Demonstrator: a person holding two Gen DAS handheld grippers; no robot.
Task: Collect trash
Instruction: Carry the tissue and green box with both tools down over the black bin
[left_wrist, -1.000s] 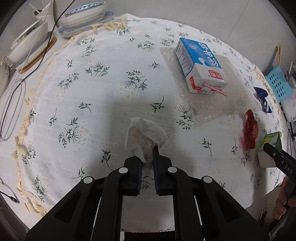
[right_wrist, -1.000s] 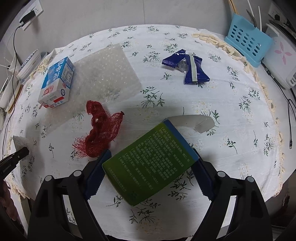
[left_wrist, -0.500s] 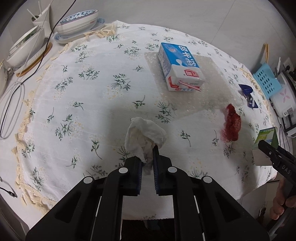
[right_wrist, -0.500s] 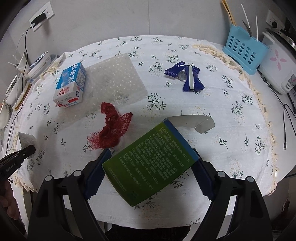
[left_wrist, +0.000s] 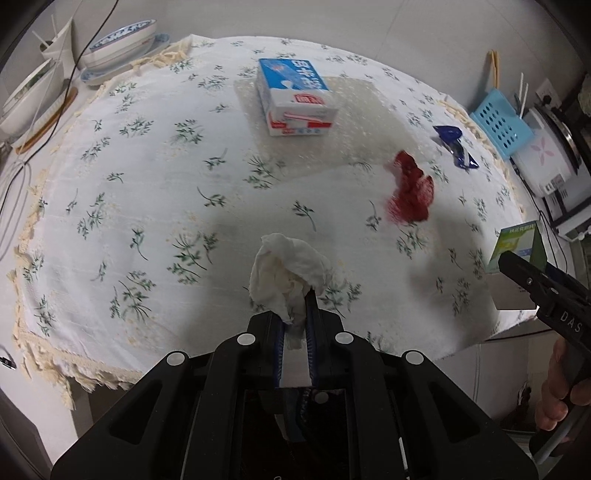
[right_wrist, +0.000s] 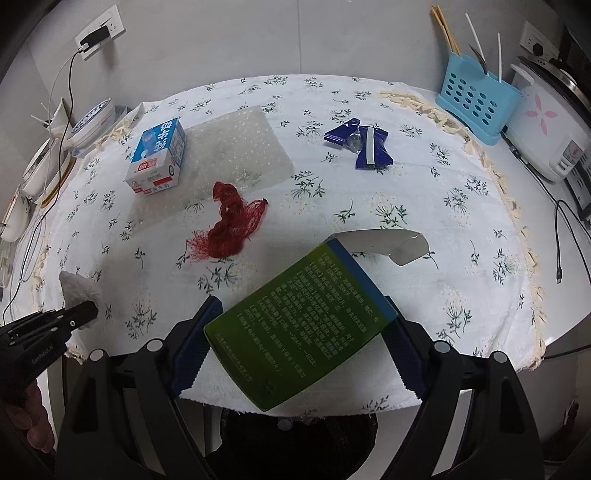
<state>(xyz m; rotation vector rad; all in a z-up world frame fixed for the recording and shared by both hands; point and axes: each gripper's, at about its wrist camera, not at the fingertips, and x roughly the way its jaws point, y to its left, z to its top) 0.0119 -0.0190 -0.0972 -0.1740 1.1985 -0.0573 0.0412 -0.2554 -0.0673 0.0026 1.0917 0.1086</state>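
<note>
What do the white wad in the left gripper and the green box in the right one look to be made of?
White wad: soft tissue or paper towel, matte, crumpled into folds, pinched by the left gripper. Green box: thin printed cardboard, slight sheen, grey unprinted flap open at its far end, clamped by the right gripper.

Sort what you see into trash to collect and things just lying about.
Trash: tissue, green box, milk carton, red net, blue wrapper, bubble wrap.

Lying about: bowls, blue caddy, rice cooker, cables.

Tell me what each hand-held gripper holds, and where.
Left hand-held gripper: crumpled tissue, by its lower end. Right hand-held gripper: green carton, across its sides.
</note>
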